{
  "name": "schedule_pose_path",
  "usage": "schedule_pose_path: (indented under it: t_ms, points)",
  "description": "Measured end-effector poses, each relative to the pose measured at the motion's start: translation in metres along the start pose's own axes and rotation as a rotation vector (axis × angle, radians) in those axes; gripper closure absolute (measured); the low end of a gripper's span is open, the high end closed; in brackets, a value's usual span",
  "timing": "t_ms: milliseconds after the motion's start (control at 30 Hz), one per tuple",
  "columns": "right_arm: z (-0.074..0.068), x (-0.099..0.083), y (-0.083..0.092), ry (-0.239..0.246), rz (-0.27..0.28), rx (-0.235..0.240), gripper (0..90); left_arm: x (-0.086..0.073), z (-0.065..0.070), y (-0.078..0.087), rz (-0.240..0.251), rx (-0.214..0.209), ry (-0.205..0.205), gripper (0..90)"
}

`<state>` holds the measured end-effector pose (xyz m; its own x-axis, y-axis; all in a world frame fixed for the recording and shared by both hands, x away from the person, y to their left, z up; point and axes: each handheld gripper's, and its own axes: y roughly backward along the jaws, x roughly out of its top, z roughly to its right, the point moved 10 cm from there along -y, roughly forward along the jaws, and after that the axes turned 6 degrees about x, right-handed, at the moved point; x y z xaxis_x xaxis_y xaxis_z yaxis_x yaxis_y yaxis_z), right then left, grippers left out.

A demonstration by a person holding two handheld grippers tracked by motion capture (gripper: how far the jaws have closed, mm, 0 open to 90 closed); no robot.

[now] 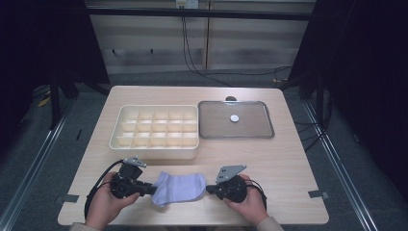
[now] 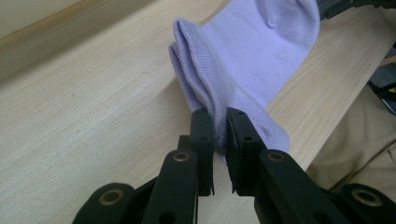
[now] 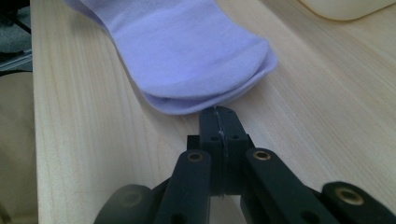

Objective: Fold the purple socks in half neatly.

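A: Left gripper (image 2: 220, 122), state?

B: Jaws clamped on the cuff end of the lilac sock (image 2: 243, 60). In the left gripper view the folded ribbed edge runs down between the two pads and is pinched there. The rest of the sock stretches away ahead of the jaws over the wooden table (image 2: 84, 126).

A: Right gripper (image 3: 220, 113)?

B: Jaws pressed together with nothing between them. In the right gripper view the rounded toe end of the sock (image 3: 187, 56) lies just ahead of the tips, very close; I cannot tell whether it touches them.

A: Sock position overall?

B: High view: sock (image 1: 179, 187) lies flat between the two grippers near the table's front edge, left gripper (image 1: 150, 190) at its left end, right gripper (image 1: 210, 189) at its right end. Each gripper sits in one of the person's hands.

A: Beyond the grippers?

B: Cream divided organiser box (image 1: 155, 126) lies farther back, past the sock. Beside it, to the right, a clear lid (image 1: 235, 119) lies flat on the table.
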<state>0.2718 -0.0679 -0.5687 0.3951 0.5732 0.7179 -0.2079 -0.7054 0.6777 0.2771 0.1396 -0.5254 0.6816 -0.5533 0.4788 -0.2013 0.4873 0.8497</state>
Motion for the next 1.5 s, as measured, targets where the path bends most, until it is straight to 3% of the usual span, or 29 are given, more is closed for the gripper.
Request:
schedule_pose_path:
  t_ms: [400,500,1067,1300,1500]
  points:
    - [0.0,-0.001,-0.002,-0.002,-0.004,0.005,90.0,0.011,0.012,0.002,-0.024,-0.031,-0.036,81.7]
    - [0.0,-0.001,-0.002,0.0,-0.005,0.002,90.0,0.015,0.015,0.002,-0.025,-0.052,-0.02,81.4]
    - [0.001,0.0,-0.003,0.001,0.001,-0.004,90.0,0.035,0.028,0.005,-0.043,-0.045,-0.069,81.4]
    - [0.009,-0.001,0.0,0.003,0.009,-0.034,90.0,0.039,0.028,0.006,-0.038,-0.044,-0.073,81.3]
    - [0.017,-0.001,0.0,-0.03,0.025,-0.055,90.0,0.044,0.03,0.007,-0.044,-0.044,-0.087,81.3]
